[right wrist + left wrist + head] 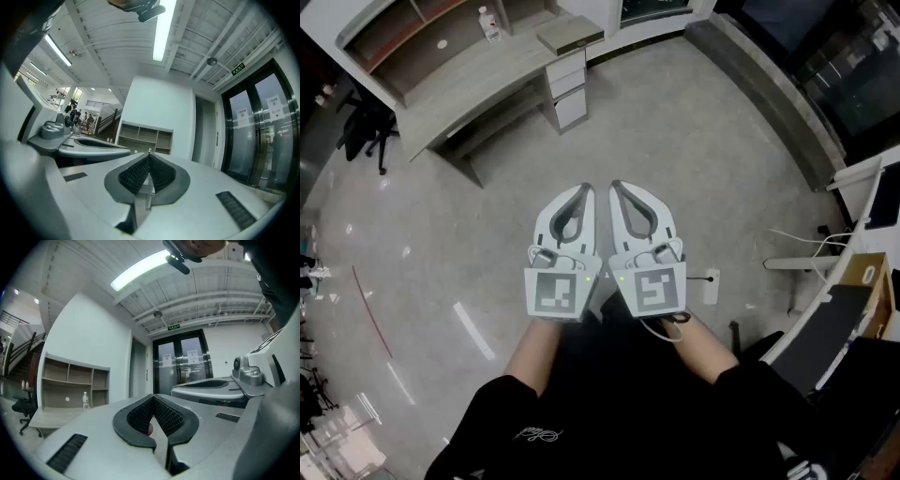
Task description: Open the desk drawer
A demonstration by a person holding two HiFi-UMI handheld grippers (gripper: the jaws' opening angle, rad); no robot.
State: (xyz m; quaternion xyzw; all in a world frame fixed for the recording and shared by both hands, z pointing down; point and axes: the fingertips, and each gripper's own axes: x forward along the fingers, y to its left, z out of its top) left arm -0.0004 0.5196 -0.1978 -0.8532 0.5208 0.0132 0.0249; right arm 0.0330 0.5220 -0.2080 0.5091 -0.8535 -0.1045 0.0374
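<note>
A long light-wood desk [478,73] stands far ahead against the wall, with a shelf unit above it. Its white drawer stack [567,86] sits under the desk's right end, all drawers closed. My left gripper [584,188] and right gripper [615,185] are held side by side, level, over the bare floor, well short of the desk. Both are shut with nothing between the jaws. In the left gripper view the left gripper [152,397] has its ribbed pads meeting at the tip, and the desk [56,416] shows far off at the left. The right gripper [149,153] looks the same.
A clear bottle [490,23] stands on the desk. A black office chair [361,131] is at the left. A white desk [862,173], loose cables [797,240] and a power strip [711,285] lie to the right. Glass doors [180,363] are ahead on the right.
</note>
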